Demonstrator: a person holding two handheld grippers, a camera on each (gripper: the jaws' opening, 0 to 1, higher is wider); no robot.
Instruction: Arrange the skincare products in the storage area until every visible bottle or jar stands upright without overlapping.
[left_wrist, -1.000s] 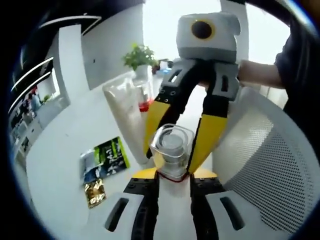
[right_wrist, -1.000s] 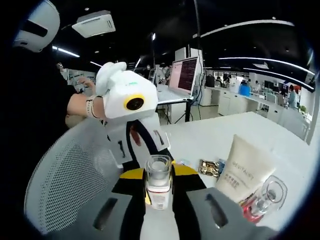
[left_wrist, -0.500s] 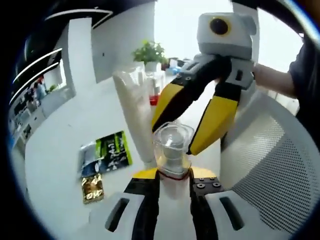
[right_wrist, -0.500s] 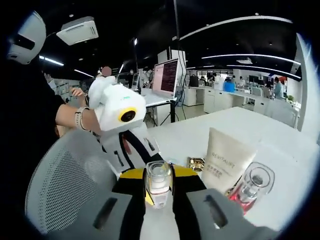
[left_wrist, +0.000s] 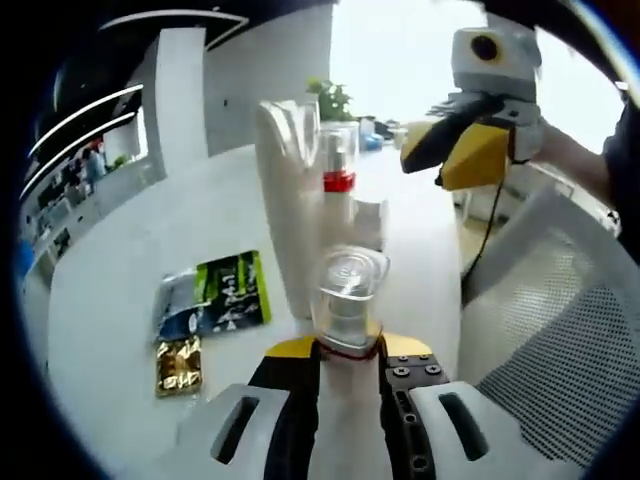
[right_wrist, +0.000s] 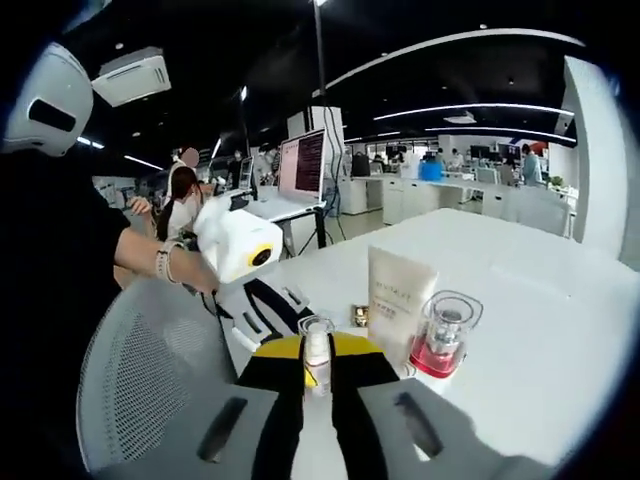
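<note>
Between your left tool's (left_wrist: 345, 345) jaws sits a small clear-capped bottle (left_wrist: 345, 295), clenched upright above the tabletop (left_wrist: 130, 240). Just beyond it stand the cream tube (left_wrist: 290, 200) and red-banded bottle (left_wrist: 338, 180). Your right tool (left_wrist: 455, 150) hangs farther off, jaws together, empty.

Snack packets (left_wrist: 215, 305) on white table (left_wrist: 120, 260); mesh chair (right_wrist: 140, 370).

My left gripper view was bright: daylight from a blown-out white window (left_wrist: 400, 50) washed out all detail up there and left the glossy white tabletop (left_wrist: 130, 240) evenly lit, with only faint shadows. The clear-capped small bottle (left_wrist: 348, 290) looked soft, slightly blurred. My right gripper view was darker overhead, lit by long ceiling light strips (right_wrist: 470, 105). Fisheye bending curved straight lines near both edges.
</note>
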